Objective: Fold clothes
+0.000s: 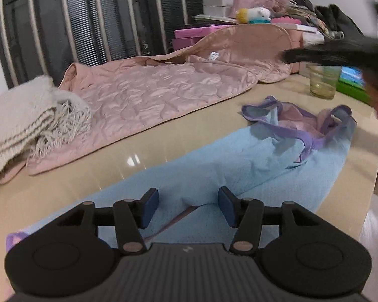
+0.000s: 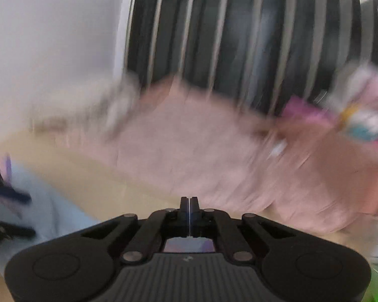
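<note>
Over blue garment (image 1: 239,166): left gripper (image 1: 188,207) parted; right gripper (image 2: 189,207) closed, empty.

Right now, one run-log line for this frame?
step: fold blue garment | left gripper: open, straddling a raised fold | right gripper: shut, empty, above table | pink quilt: behind

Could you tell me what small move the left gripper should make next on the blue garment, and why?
Probably close the left gripper on the raised fold of the blue garment: its jaws stand open with that ridge between them, not yet pinched. The right gripper is shut on nothing, away over the table.
</note>
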Tool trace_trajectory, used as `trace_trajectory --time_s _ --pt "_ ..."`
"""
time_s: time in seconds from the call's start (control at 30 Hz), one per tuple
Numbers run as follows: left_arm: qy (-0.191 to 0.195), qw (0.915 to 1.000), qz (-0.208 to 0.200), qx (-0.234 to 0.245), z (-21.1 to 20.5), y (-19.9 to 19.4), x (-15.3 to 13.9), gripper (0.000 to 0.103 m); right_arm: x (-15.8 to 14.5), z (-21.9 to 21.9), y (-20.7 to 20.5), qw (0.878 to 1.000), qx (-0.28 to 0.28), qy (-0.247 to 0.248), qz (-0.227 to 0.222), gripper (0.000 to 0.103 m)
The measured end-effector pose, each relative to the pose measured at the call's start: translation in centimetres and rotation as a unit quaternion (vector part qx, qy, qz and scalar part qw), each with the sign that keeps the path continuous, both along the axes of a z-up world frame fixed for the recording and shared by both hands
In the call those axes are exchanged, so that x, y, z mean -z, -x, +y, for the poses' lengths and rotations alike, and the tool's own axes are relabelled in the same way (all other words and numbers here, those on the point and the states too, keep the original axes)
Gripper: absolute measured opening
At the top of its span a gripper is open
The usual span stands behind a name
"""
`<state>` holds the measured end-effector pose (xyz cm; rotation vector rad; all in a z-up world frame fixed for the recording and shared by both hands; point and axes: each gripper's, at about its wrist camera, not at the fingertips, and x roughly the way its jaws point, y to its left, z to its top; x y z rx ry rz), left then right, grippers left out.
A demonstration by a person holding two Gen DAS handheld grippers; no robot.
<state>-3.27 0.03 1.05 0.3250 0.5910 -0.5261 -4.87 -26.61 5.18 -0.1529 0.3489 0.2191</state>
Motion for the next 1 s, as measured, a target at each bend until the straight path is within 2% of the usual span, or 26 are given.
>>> trace_trajectory --time_s 0.03,0.1,0.17,0.23,0.27,0.3,0.33,0.37,0.47,0.5,0.57,0.6,0.7,0.83,0.93,1.0 --pt "0.001 1.0 0.001 -0.002 0.0 0.0 0.0 0.055 0.4 -0.8 1.9 1.0 0.018 -0.008 -0.017 0.0" --pt "0.002 1.0 0.002 -0.006 0.0 0.0 0.0 0.055 1.6 -2.3 4.2 0.998 0.055 -0.035 -0.016 0.0" --pt "0.001 1.0 0.004 -0.005 0.0 0.0 -0.1 0.055 2.5 -3.8 4.7 0.994 0.059 -0.082 0.037 0.001" --pt "0.001 1.0 0.004 -0.003 -0.1 0.0 -0.1 0.057 2.1 -3.7 3.4 0.992 0.023 -0.094 0.079 0.007" --pt "0.006 0.9999 0.008 -0.007 0.1 -0.2 0.0 0.058 1.6 -3.0 2.4 0.992 -0.002 -0.085 0.089 0.017" --pt "0.013 0.9998 0.012 -0.012 0.3 -0.3 0.0 0.059 1.0 -2.2 1.3 0.992 -0.029 -0.074 0.101 0.04" --pt "0.02 0.9995 0.016 -0.016 0.4 -0.4 0.0 0.059 0.4 -1.1 -0.3 0.991 -0.049 -0.067 0.11 0.047" --pt "0.025 0.9994 0.017 -0.019 0.5 -0.4 0.1 0.059 0.0 0.0 -2.1 0.99 -0.054 -0.058 0.119 0.048" --pt "0.038 0.9988 0.019 -0.026 0.8 -0.3 0.3 0.059 0.6 2.6 -8.3 0.979 -0.04 -0.009 0.201 0.039" --pt "0.044 0.9984 0.022 -0.029 0.9 -0.3 0.3 0.059 1.1 3.2 -9.8 0.973 -0.036 0.003 0.229 0.032" --pt "0.048 0.9981 0.021 -0.032 1.0 -0.2 0.3 0.059 2.1 3.2 -11.0 0.968 -0.011 0.002 0.251 0.017" --pt "0.047 0.9982 0.019 -0.032 1.0 -0.1 0.3 0.059 2.6 3.2 -11.5 0.966 0.004 -0.001 0.259 0.003" --pt "0.045 0.9983 0.021 -0.03 0.9 -0.2 0.2 0.06 2.3 1.9 -9.9 0.975 0.026 -0.027 0.221 0.002" --pt "0.04 0.9985 0.022 -0.03 0.9 -0.3 0.2 0.062 1.0 -0.7 -4.2 0.99 0.029 -0.095 0.1 0.002" --pt "0.039 0.9983 0.023 -0.036 0.7 -0.2 0.1 0.063 1.4 -2.3 2.3 0.991 0.04 -0.129 0.0 0.002" --pt "0.038 0.9982 0.026 -0.04 0.7 -0.3 0.1 0.063 3.1 -3.1 6.0 0.987 0.058 -0.148 -0.04 0.003"
